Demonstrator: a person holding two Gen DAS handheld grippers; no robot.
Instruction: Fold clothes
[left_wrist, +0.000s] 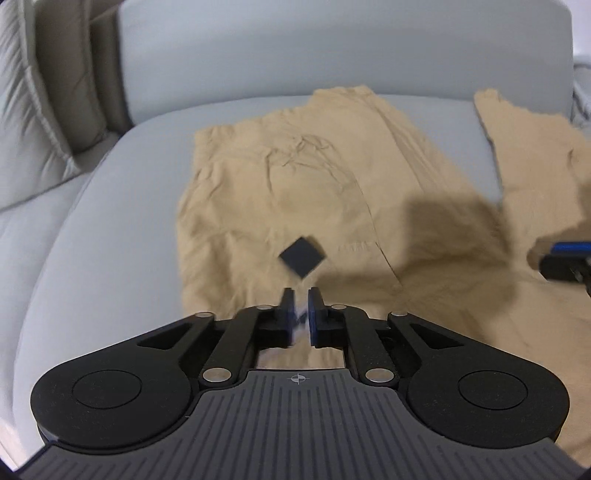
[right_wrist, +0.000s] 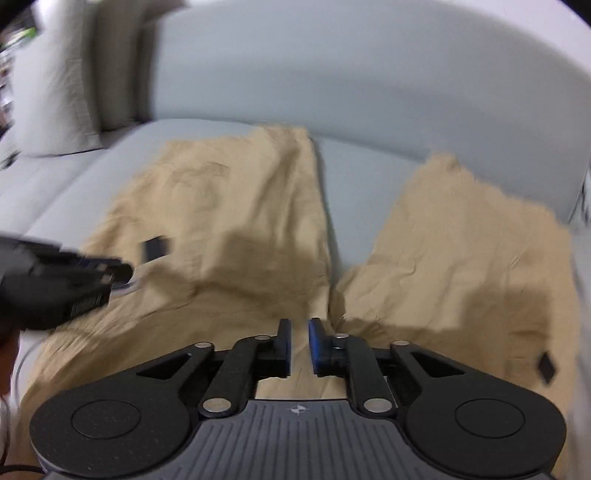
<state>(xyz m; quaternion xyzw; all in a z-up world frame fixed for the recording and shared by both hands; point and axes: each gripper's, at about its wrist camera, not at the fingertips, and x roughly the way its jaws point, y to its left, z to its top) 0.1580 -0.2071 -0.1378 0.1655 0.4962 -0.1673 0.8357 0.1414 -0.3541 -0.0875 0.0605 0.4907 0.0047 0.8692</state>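
Fingers (left_wrist: 287, 310) on the left gripper (left_wrist: 300, 295) stand slightly parted, gripping nothing; the right gripper (right_wrist: 299, 326) likewise. Tan trousers (left_wrist: 295, 192) lie spread on the grey sofa (left_wrist: 110, 221), legs splayed far, bare cushion left. Their dark patch (left_wrist: 303, 260) shows no readable writing.

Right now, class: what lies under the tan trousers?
The tan trousers lie spread on a pale grey sofa cushion, bare between the legs and beside them. Whatever lies directly beneath the cloth is covered.
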